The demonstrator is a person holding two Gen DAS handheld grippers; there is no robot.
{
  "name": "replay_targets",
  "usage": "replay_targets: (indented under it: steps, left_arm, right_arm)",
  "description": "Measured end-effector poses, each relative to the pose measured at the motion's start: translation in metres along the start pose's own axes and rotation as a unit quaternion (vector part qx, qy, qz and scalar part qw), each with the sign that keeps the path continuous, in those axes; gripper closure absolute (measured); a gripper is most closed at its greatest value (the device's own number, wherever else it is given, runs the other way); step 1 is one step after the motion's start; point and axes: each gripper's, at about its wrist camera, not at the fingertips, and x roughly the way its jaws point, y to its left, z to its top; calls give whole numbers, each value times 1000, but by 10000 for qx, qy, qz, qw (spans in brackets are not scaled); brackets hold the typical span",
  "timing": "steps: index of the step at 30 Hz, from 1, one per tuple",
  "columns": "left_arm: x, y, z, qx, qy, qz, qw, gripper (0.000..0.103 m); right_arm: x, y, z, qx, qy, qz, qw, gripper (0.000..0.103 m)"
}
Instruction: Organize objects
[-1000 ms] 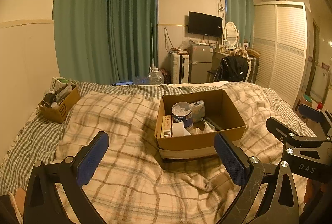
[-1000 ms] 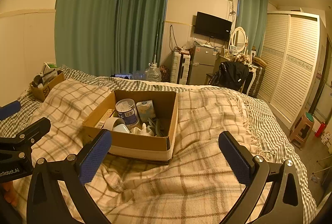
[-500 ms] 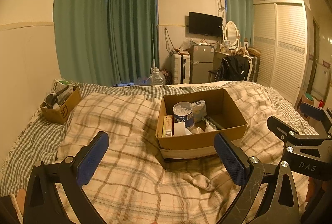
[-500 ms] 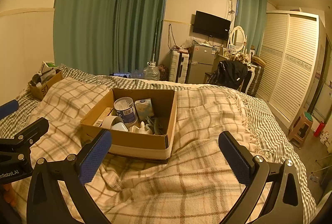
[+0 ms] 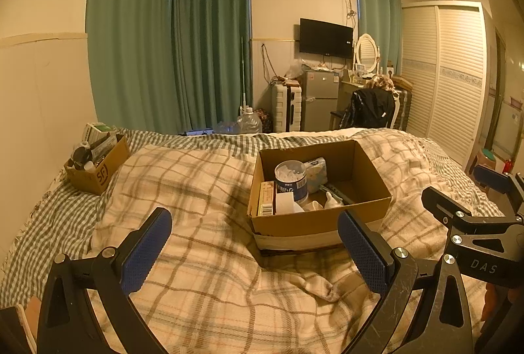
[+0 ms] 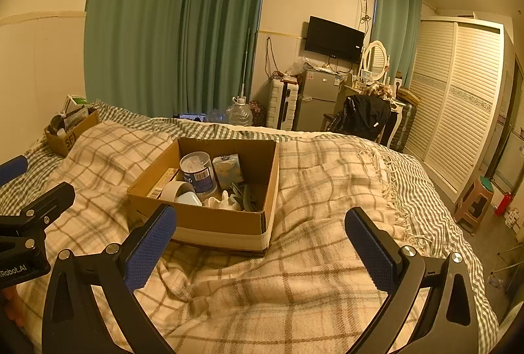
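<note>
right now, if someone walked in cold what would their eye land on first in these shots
First the open cardboard box in the middle of the plaid blanket, packed with a blue-labelled canister, a tape roll and other small items. Then the left gripper and right gripper, both open and empty, just short of the box. A smaller box of clutter sits far left by the wall.

Both cameras sat low over the bed (image 5: pixel 203 255), looking forward along their claws toward the far wall. The left view faced the box (image 5: pixel 314 223) from its left front; the right view saw that box (image 6: pixel 209 223) from its right front, equally near. Both shared the box, blanket, curtains and TV (image 6: pixel 334 39).
</note>
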Motion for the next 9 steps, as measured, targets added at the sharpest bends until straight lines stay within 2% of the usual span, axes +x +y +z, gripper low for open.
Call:
replay_targets:
  steps: [9]
  left_arm:
    - [4, 2, -3, -55, 61, -3, 10000, 0]
  right_arm:
    - [1, 1, -3, -5, 36, 59, 10000, 0]
